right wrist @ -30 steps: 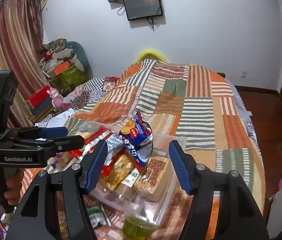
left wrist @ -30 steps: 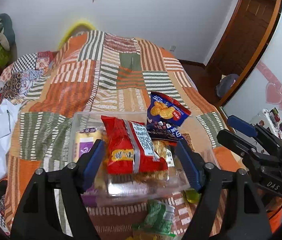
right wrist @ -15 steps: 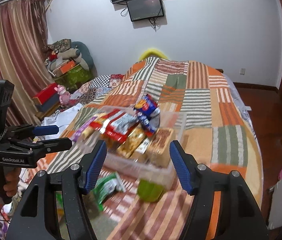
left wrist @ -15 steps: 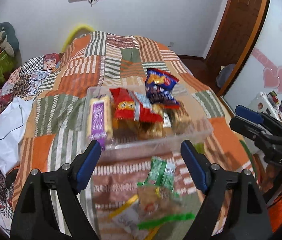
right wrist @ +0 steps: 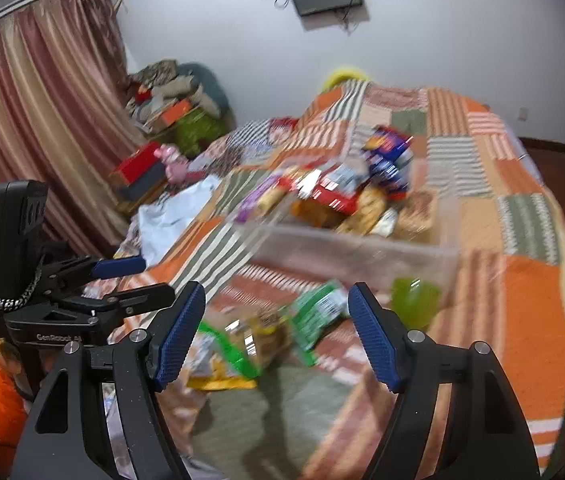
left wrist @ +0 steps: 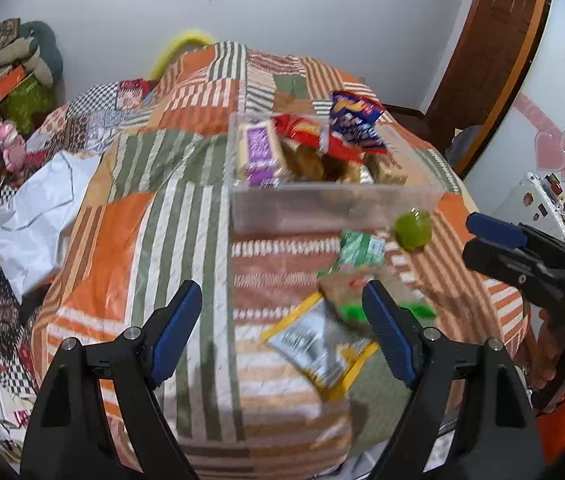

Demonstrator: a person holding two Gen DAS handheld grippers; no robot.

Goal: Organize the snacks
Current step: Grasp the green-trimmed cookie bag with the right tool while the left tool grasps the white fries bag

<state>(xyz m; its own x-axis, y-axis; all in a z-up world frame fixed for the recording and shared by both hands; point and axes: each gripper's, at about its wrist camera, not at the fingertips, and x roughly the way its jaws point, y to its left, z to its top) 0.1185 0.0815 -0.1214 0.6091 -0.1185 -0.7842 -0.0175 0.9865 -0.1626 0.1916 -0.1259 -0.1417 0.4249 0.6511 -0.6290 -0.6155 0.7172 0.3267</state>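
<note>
A clear plastic bin (left wrist: 322,204) (right wrist: 362,248) stands on the patchwork bedspread and holds several snack packs: a blue bag (left wrist: 356,122), a red bag (left wrist: 310,134) and a purple-labelled pack (left wrist: 258,152). In front of it lie a green jelly cup (left wrist: 412,230) (right wrist: 414,300), a green packet (left wrist: 362,246) (right wrist: 318,312), a brown packet (left wrist: 346,288) and a yellow-edged packet (left wrist: 318,348). My left gripper (left wrist: 282,332) is open and empty, short of the loose packets. My right gripper (right wrist: 276,336) is open and empty, also short of them.
The bedspread (left wrist: 186,208) covers the whole bed. A white cloth (left wrist: 34,216) lies at its left edge. Boxes and a pink toy (left wrist: 8,142) sit on furniture to the left. A wooden door (left wrist: 490,56) stands at the right, a curtain (right wrist: 34,120) at the left.
Both grippers have pulled back and away from the bin. The bin now sits farther off and the loose packets in front of it have come into view. Both stay open.
</note>
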